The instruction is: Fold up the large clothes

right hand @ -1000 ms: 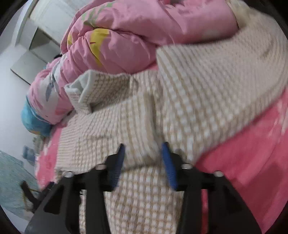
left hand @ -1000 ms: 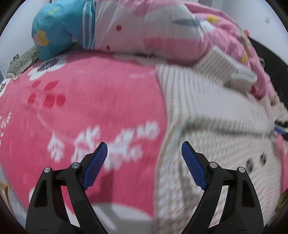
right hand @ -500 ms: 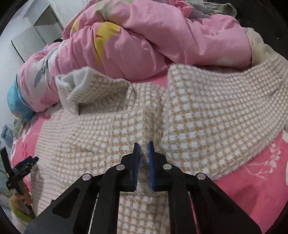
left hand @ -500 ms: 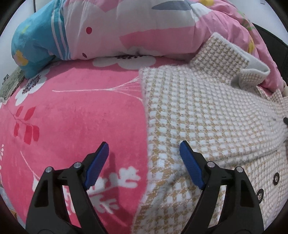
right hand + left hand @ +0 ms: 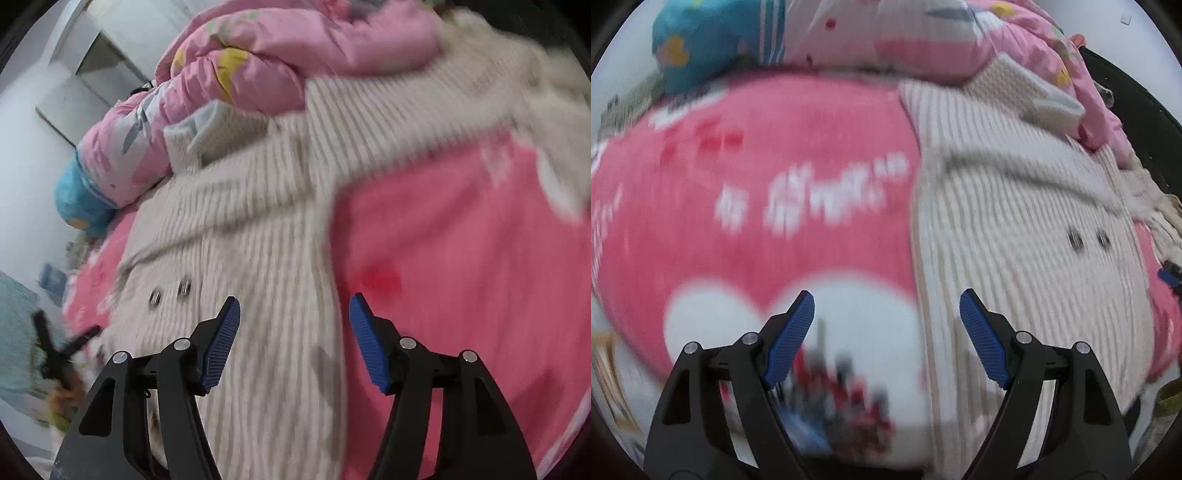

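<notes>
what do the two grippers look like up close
Both look alike: the left gripper and right gripper have matte black angular frames with cut-out openings and silver round pins. Their fingers carry blue ribbed pads. No cables, markings or sleeves show.

Left gripper (image 5: 887, 322): matte black plastic arms, triangular cut-outs, silver round screws
Left pads (image 5: 790, 338): blue ribbed rubber, tapered
Right gripper (image 5: 294, 326): same black frame, silver screws
Right pads (image 5: 368, 344): blue ribbed

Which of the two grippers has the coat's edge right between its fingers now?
The right gripper: its open fingers straddle the coat edge, cloth left, pink blanket right. The left gripper, also open, hangs mostly over blanket, the coat edge just inside its right finger.
</notes>
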